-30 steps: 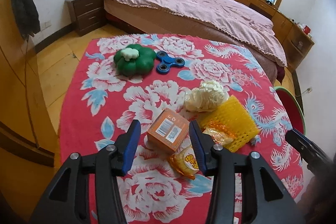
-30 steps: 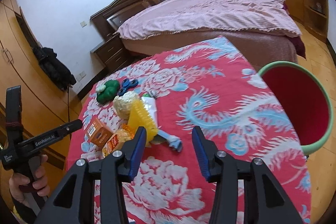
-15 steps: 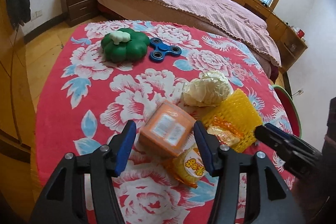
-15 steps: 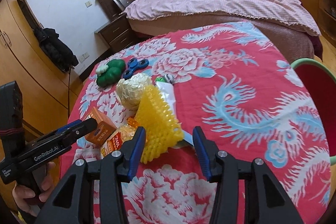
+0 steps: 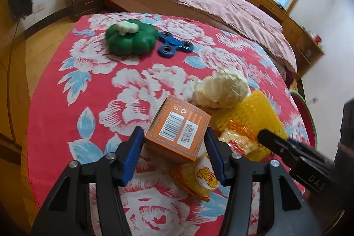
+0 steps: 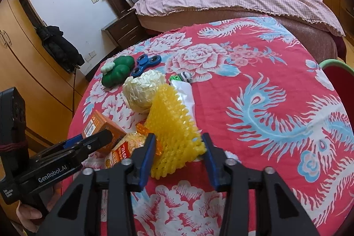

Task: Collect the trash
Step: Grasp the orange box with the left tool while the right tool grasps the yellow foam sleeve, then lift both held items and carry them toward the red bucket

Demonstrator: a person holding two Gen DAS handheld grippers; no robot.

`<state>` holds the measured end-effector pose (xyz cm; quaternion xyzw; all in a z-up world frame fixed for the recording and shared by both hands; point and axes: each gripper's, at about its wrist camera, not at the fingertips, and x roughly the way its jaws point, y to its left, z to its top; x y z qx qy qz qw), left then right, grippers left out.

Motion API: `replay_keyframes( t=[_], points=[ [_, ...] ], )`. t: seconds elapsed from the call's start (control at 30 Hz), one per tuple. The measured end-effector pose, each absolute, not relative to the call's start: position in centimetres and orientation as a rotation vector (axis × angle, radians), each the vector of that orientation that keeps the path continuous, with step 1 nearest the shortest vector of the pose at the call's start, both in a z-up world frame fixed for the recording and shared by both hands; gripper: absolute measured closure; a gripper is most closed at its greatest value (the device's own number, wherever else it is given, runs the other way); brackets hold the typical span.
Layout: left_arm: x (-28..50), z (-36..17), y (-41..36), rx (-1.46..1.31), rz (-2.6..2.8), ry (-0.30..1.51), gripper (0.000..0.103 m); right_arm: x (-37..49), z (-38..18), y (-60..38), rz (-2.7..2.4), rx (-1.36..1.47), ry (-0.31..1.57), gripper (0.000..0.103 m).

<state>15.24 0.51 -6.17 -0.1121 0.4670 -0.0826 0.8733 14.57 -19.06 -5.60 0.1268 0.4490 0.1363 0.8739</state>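
- While the left hand-held gripper (image 5: 173, 145) stands wide open with nothing in it, the left wrist view shows its two blue pads on either side of the near end of an orange box (image 5: 178, 128), close to it but with a sliver of gap on each side.
- That box lies toward the near edge of the table (image 5: 55, 90); it looks like light, stiff card, so a squeeze across its two flat sides should hold, though too hard a pinch could crush it.
- Just beside the box lie a yellow snack packet (image 5: 199, 177), a crumpled pale wrapper ball (image 5: 222, 90) and a yellow foam net (image 5: 254, 113); the packet touches the box's near corner and may drag along.
- Farther toward the far edge sit a green toy (image 5: 130, 40) and a blue spinner (image 5: 173, 47), well apart from the pile and probably not trash.
- From the right wrist view, the right hand-held gripper (image 6: 178, 152) is likewise wide open and empty, its pads flanking the near end of the foam net (image 6: 174, 132).
- Soft and springy by its look, the net should squash flat, so gripping well into its body seems safer than its edge.
- Behind it lie a white tube (image 6: 184, 93) and the wrapper ball (image 6: 143, 91); a red bin (image 6: 338, 81) shows past the table's right edge.
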Motion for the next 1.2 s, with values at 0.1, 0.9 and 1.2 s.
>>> replay_keyframes(
  t=[0.1,0.9,1.2],
  points=[
    [15.0,-6.1,1.2,-0.280,-0.151,0.959,0.047,14.5,-5.8,-19.1,0.276,0.280,0.938,0.077],
    [11.3,-2.5,1.7,-0.348,-0.169,0.856,0.048,10.2,-1.6,-21.2,0.254,0.289,0.781,0.091],
    [9.8,0.1,-0.3,-0.335,-0.241,0.817,0.048,7.7,1.4,-23.7,0.213,0.308,0.675,0.091]
  ],
)
